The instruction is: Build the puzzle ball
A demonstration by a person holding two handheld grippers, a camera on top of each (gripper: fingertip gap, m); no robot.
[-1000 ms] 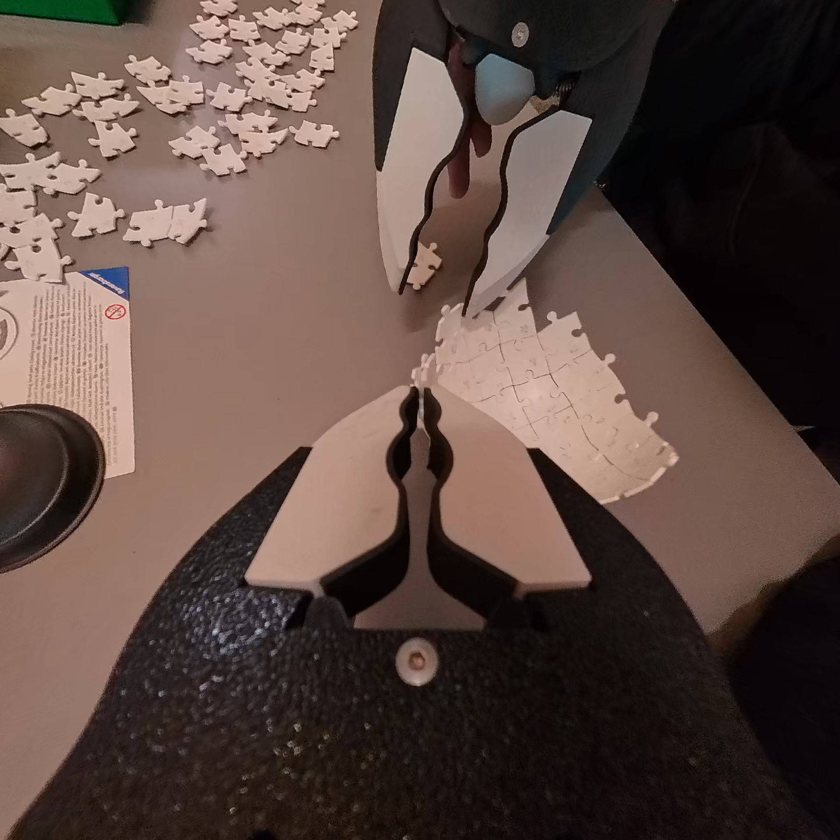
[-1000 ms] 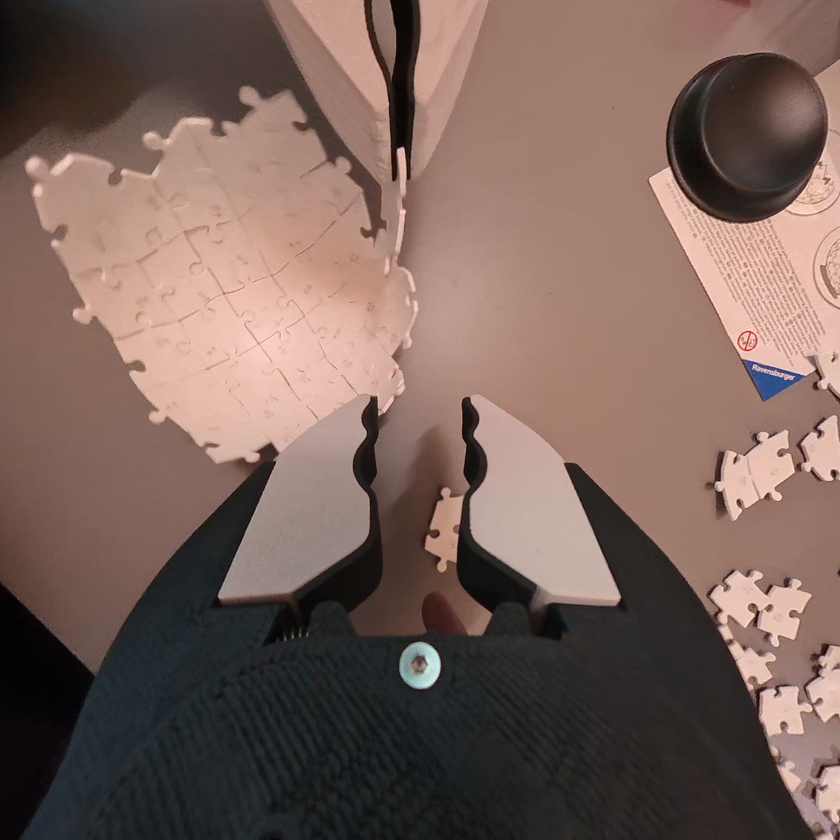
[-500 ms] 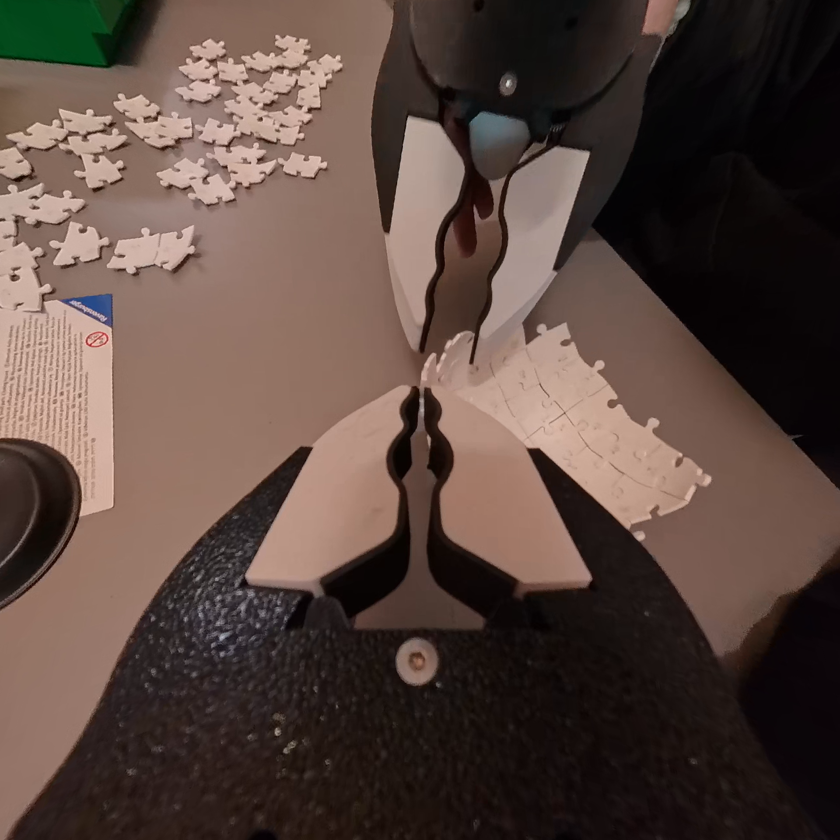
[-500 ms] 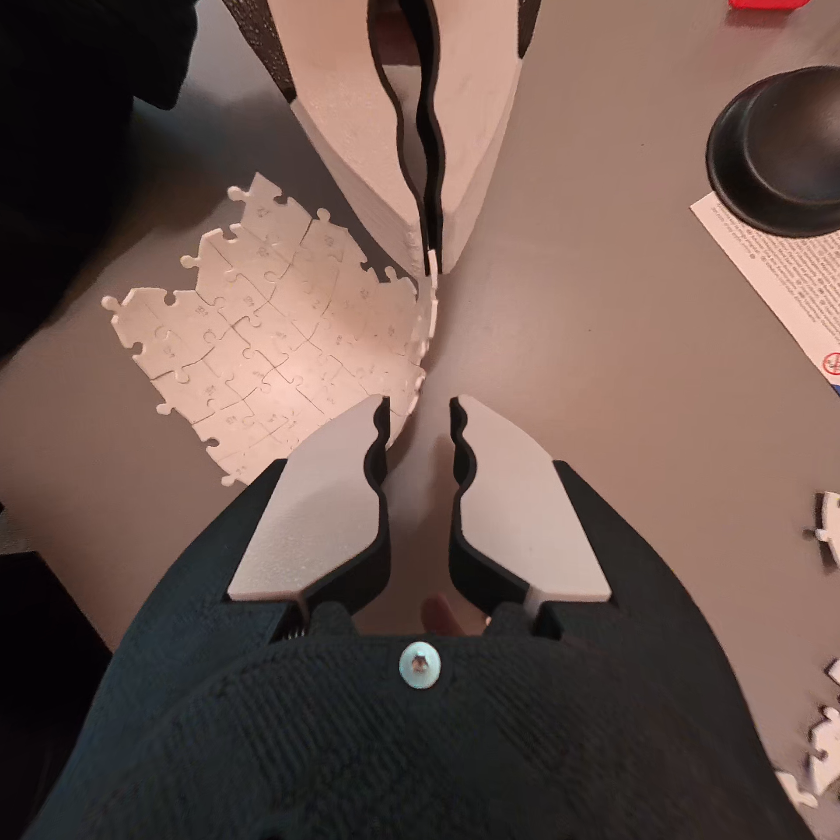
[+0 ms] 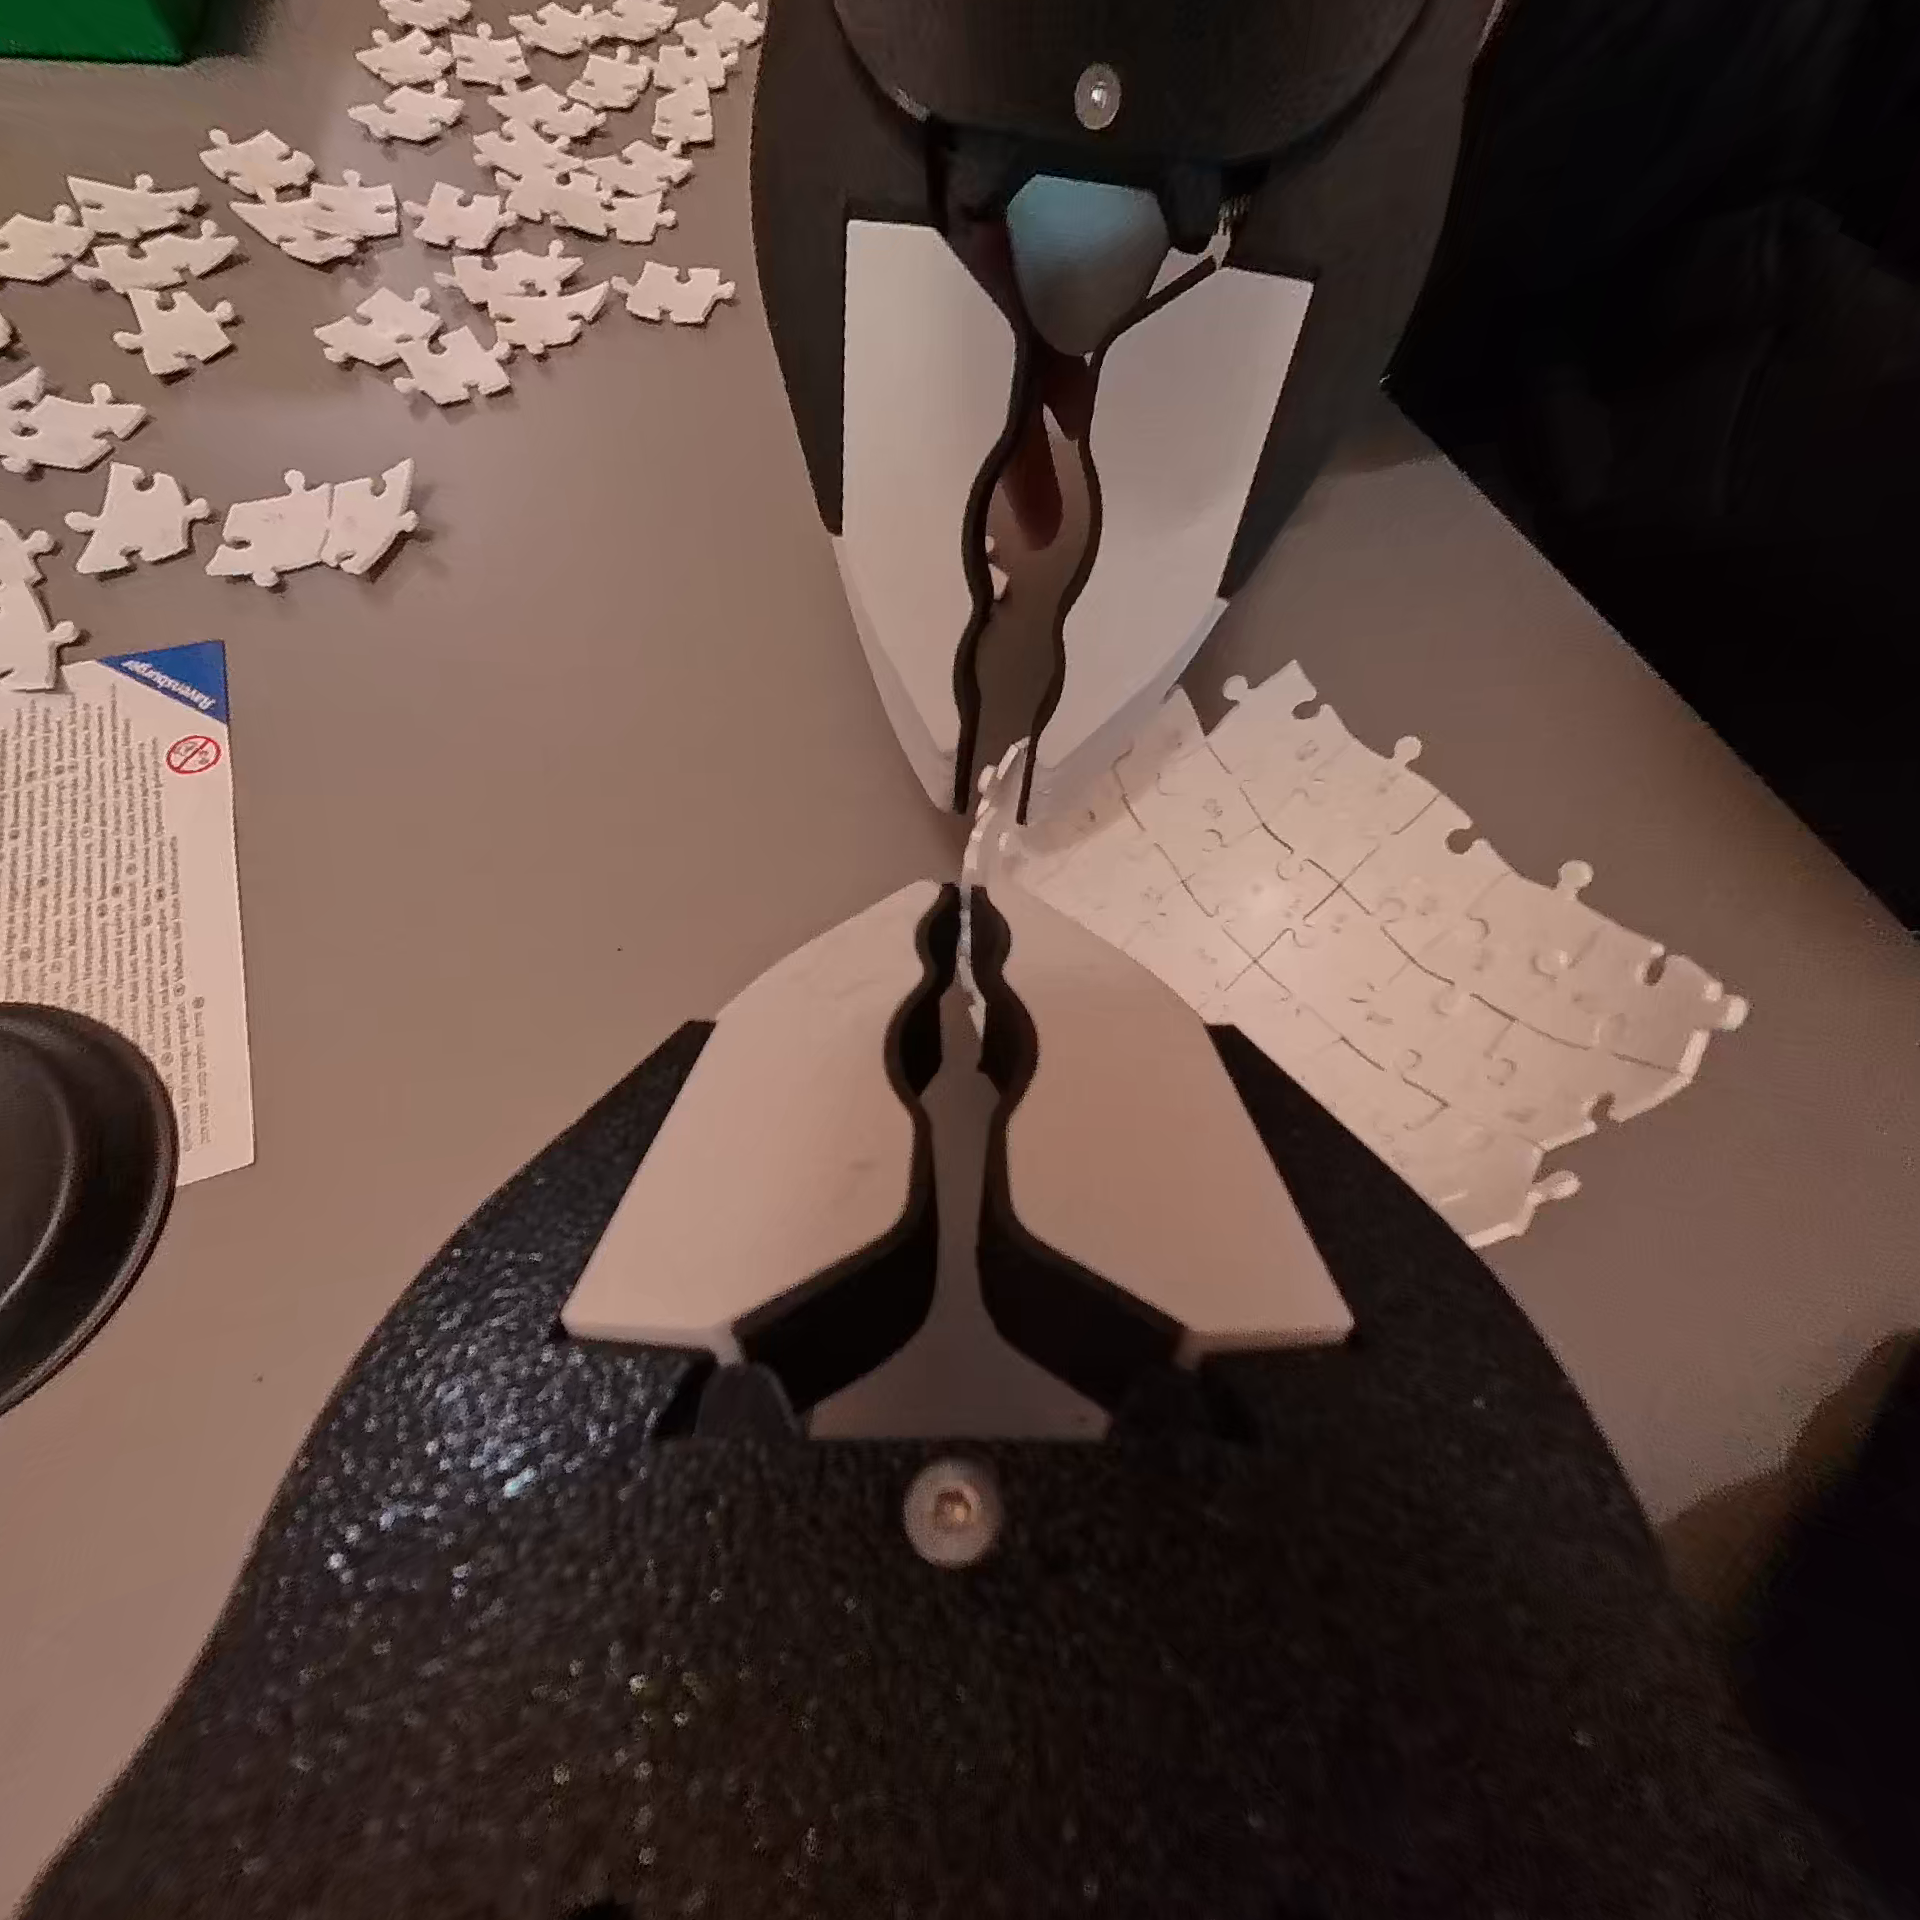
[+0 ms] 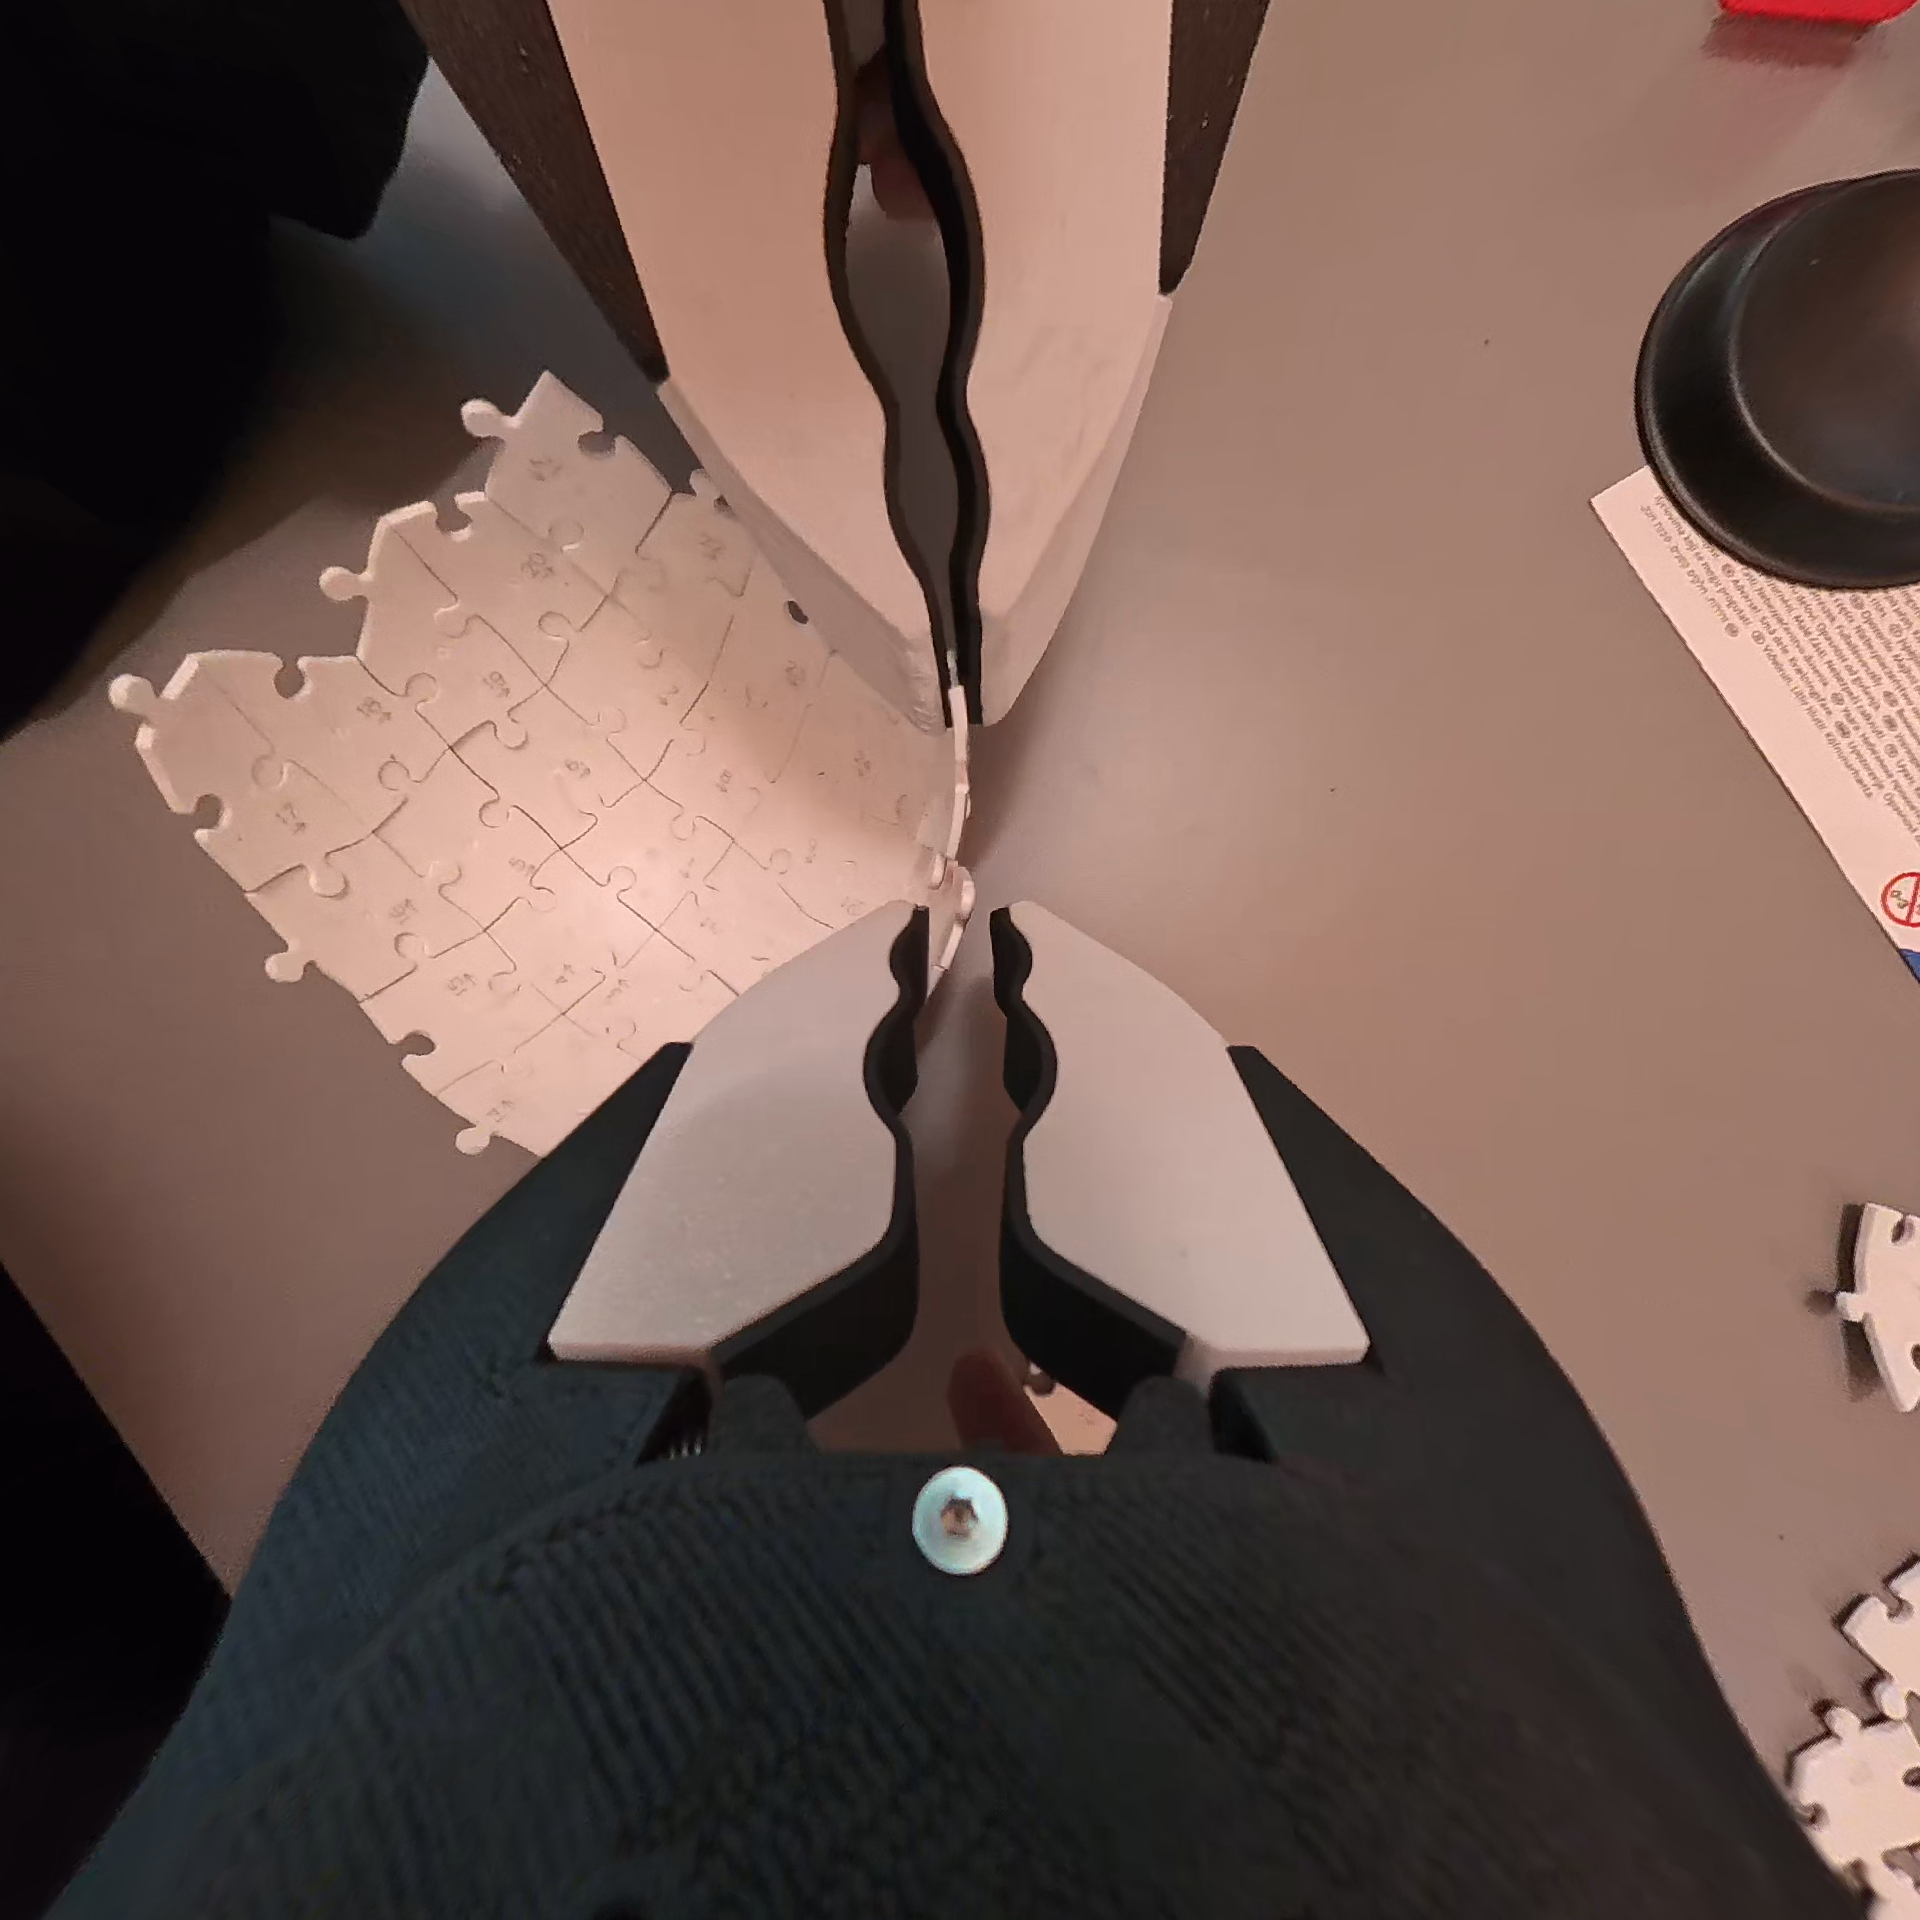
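A curved white section of joined puzzle pieces (image 5: pixel 1351 935) lies on the grey table, its near edge curling upward; it also shows in the right wrist view (image 6: pixel 540 810). My left gripper (image 5: pixel 961 899) is shut on that raised edge and shows opposite in the right wrist view (image 6: pixel 961 686). My right gripper (image 6: pixel 956 920) is open by a narrow gap, straddling the same edge a little farther along, with the edge close to its left finger. In the left wrist view it (image 5: pixel 992 816) comes in from the far side, tip to tip with the left one.
Several loose white pieces (image 5: pixel 499 187) are scattered at the far left, and a few show at the right (image 6: pixel 1886 1309). A printed leaflet (image 5: pixel 114 914) lies under a black round stand (image 6: pixel 1808 395). A green box (image 5: pixel 94 26) sits at the back. The table edge (image 5: pixel 1558 582) runs close beside the puzzle section. The tips of both grippers are at nearly the same place.
My right gripper left a loose piece on the table, moved onto the raised edge and narrowed its jaws. The left gripper stayed shut on the edge.
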